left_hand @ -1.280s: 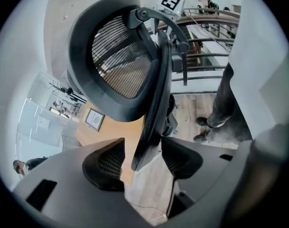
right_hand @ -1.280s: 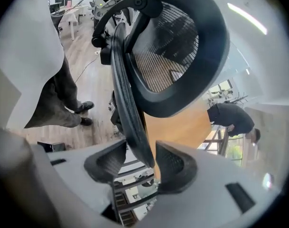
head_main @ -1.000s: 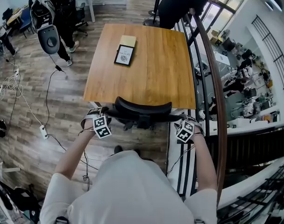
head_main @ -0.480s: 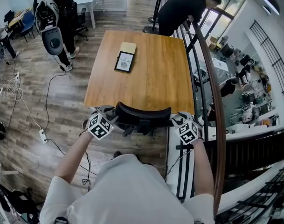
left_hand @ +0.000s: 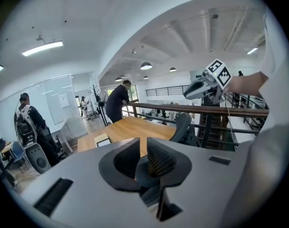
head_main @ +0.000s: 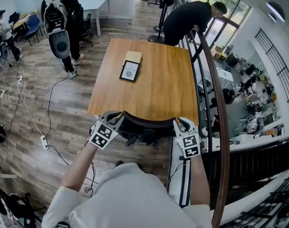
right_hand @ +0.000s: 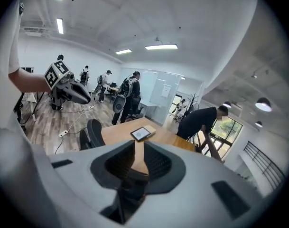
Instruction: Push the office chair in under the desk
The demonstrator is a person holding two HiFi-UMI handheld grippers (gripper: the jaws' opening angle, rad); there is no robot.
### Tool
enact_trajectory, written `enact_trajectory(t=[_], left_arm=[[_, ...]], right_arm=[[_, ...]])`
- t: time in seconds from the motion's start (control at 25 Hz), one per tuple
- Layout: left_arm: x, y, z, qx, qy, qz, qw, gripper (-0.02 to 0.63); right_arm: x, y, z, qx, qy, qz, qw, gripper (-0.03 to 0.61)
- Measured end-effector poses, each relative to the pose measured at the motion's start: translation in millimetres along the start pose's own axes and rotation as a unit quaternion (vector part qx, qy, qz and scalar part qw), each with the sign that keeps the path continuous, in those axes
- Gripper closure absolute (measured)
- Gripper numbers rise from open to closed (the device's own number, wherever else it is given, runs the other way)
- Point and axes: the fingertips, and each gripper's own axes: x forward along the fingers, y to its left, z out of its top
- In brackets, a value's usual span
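The black office chair (head_main: 146, 120) stands at the near edge of the wooden desk (head_main: 153, 80), its curved backrest facing me. My left gripper (head_main: 115, 118) is at the backrest's left end and my right gripper (head_main: 179, 122) at its right end. Both pairs of jaws are closing. In the left gripper view the left gripper (left_hand: 143, 158) shows a narrow slit with nothing in it, and the chair (left_hand: 182, 126) lies off to the right. The right gripper (right_hand: 138, 160) also has nothing between its pads; the chair (right_hand: 93, 133) is to its left.
A framed tablet (head_main: 130, 71) and a tan notebook (head_main: 133, 57) lie on the desk. A dark handrail (head_main: 215, 84) runs close along the right. One person (head_main: 187, 15) bends over beyond the desk, another with a backpack (head_main: 59, 23) stands far left. Cables and a power strip (head_main: 44, 136) lie on the floor.
Both grippers moved forward and inward to the ends of the chair's backrest. The chair sits slightly closer to the desk edge.
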Motion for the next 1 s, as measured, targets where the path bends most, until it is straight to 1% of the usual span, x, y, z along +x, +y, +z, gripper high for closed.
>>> enact_trajectory(t=[0.08,0.2,0.28,0.4,0.52,0.64,0.76,1.0], left_arm=[[-7,1,6,-0.008,-0.012,0.006,0.9999,0.595],[-18,2,17,-0.018,-0.033,0.012,0.9992,0.607],[-24,3,25,-0.016,-0.045,0.014,0.9988,0.617],[-29,7,37,-0.017,-0.062,0.015,0.9978,0.62],[-29,11,43,-0.027,-0.074,0.014,0.9968,0.62],[-29,14,46,-0.029,-0.079,0.015,0.9963,0.62],[-28,17,49,-0.021,-0.08,0.02,0.9964,0.62],[-27,19,51,-0.021,-0.081,0.024,0.9962,0.62]], right_arm=[[-6,-1,10,0.01,-0.02,-0.01,1.0,0.53],[-14,-2,24,0.029,-0.046,-0.021,0.998,0.559],[-18,-4,31,0.027,-0.054,-0.025,0.998,0.575],[-22,-10,38,0.027,-0.064,-0.033,0.997,0.575],[-28,-16,46,0.045,-0.08,-0.042,0.995,0.575],[-30,-18,48,0.049,-0.086,-0.048,0.994,0.575],[-29,-21,47,0.043,-0.082,-0.054,0.994,0.577],[-31,-20,48,0.046,-0.086,-0.049,0.994,0.577]])
